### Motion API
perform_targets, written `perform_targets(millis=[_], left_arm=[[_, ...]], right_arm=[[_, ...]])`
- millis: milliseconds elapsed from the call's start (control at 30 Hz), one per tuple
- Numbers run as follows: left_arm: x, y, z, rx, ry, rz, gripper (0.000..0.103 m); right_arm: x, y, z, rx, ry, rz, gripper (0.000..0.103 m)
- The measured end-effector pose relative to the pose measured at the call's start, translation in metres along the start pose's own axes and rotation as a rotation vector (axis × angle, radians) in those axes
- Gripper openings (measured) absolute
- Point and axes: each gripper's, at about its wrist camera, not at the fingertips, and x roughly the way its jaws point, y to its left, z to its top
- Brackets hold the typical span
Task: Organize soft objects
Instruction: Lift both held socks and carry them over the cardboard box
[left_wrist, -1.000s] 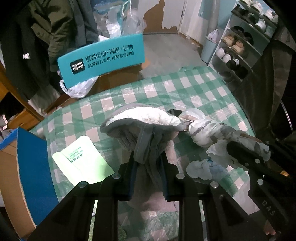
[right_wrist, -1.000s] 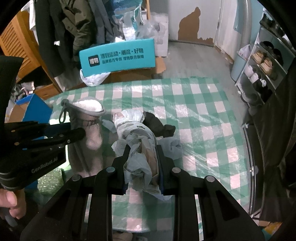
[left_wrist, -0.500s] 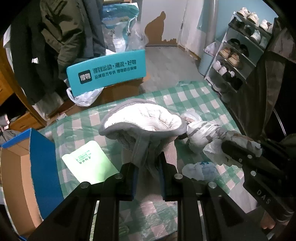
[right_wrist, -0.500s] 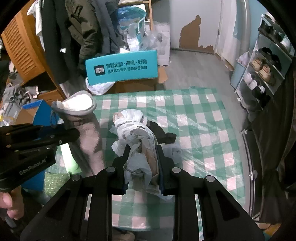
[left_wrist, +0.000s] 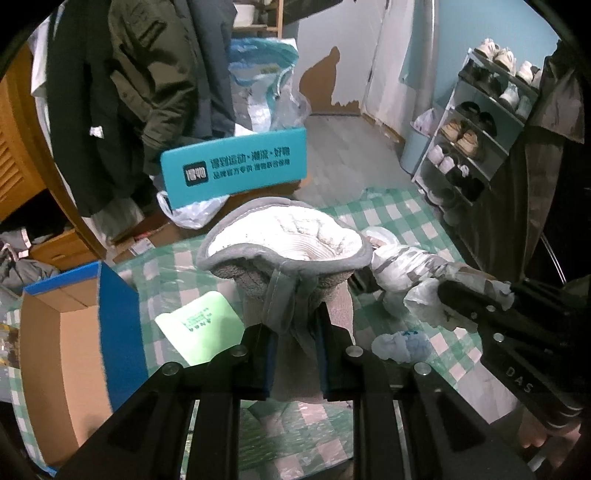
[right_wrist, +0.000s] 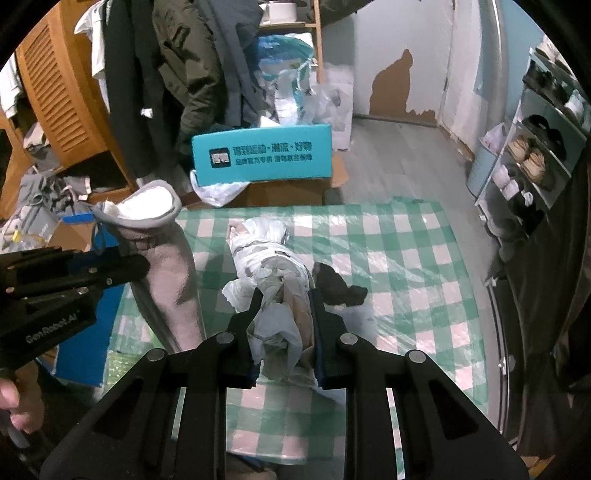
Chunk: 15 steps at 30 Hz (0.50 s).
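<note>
My left gripper (left_wrist: 295, 328) is shut on a grey fleece-lined garment (left_wrist: 284, 236) and holds it up above the green checked table (left_wrist: 402, 210); its white lining faces up. In the right wrist view the garment (right_wrist: 159, 236) hangs at the left below the left gripper (right_wrist: 136, 266). My right gripper (right_wrist: 284, 306) is shut on a crumpled white plastic-wrapped bundle (right_wrist: 269, 258) held over the table; the bundle also shows in the left wrist view (left_wrist: 406, 262).
A dark cloth (right_wrist: 332, 284) and a small white-blue wad (left_wrist: 400, 345) lie on the table, with a green sheet (left_wrist: 199, 328). An open blue-edged cardboard box (left_wrist: 70, 350) stands at the left. A teal box (right_wrist: 262, 155) sits beyond the table; a shoe rack (left_wrist: 480, 122) stands on the right.
Both grippers have risen, lifting the grey garment and the white bundle higher above the table. The garment's lined opening now faces the camera more fully.
</note>
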Motion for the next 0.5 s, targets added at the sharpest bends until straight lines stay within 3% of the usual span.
perform_targets(millis=[500], left_arm=[[-0.042, 0.04, -0.003, -0.041, -0.062, 0.017, 0.018]], right_arm=[[-0.015, 0.038, 0.014, -0.05, -0.05, 0.046, 0.019]])
